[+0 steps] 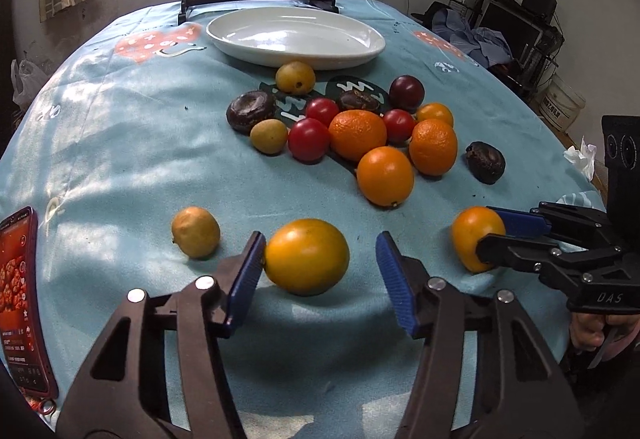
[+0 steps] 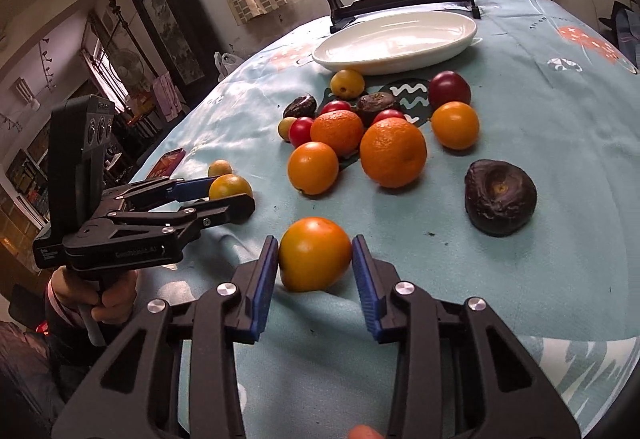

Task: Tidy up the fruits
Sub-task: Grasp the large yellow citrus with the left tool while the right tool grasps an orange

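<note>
At lower centre, the left tool (image 1: 320,271) straddles a yellow-orange fruit (image 1: 307,256), its far pad clear. The right tool (image 2: 315,279) pinches an orange fruit (image 2: 315,253). Both look smooth, bruisable; grip widest. Upper centre: empty white plate (image 1: 296,36).

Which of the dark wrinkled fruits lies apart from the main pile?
The dark fruit on the pile's right side. It sits alone on bare tablecloth, touching nothing, while the other two dark ones are tucked among the tomatoes and oranges near the white plate.

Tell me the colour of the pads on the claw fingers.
Blue, ribbed pads on black fingers; clearest in the right wrist view.
</note>
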### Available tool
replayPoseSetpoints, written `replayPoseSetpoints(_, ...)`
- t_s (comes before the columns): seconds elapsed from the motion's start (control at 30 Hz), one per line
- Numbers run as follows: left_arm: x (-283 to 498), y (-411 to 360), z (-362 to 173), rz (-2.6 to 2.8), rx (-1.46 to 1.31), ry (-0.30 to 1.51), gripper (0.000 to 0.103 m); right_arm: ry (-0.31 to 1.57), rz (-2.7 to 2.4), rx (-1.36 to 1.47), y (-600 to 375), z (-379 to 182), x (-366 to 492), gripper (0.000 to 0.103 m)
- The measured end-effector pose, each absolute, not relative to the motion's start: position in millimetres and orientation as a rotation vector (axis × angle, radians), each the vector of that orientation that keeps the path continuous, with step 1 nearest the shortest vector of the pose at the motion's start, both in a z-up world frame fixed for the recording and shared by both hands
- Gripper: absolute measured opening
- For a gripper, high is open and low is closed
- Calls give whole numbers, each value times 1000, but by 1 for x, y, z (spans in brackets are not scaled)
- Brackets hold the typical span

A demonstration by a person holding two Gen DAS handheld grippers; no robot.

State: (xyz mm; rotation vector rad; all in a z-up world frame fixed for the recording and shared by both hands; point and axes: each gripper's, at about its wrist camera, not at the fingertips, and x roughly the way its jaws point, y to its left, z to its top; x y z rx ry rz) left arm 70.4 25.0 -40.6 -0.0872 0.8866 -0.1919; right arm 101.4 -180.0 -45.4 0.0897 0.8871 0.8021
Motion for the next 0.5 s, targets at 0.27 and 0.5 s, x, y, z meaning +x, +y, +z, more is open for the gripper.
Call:
replayPoseSetpoints(0.27,74,32,-45,-178,-122,910,43,879,811,82,-180,-43,101,38)
replayPoseSetpoints(0.5,98,36,-17,-220,-175,858,43,809,804,46,-174,-15,122,38)
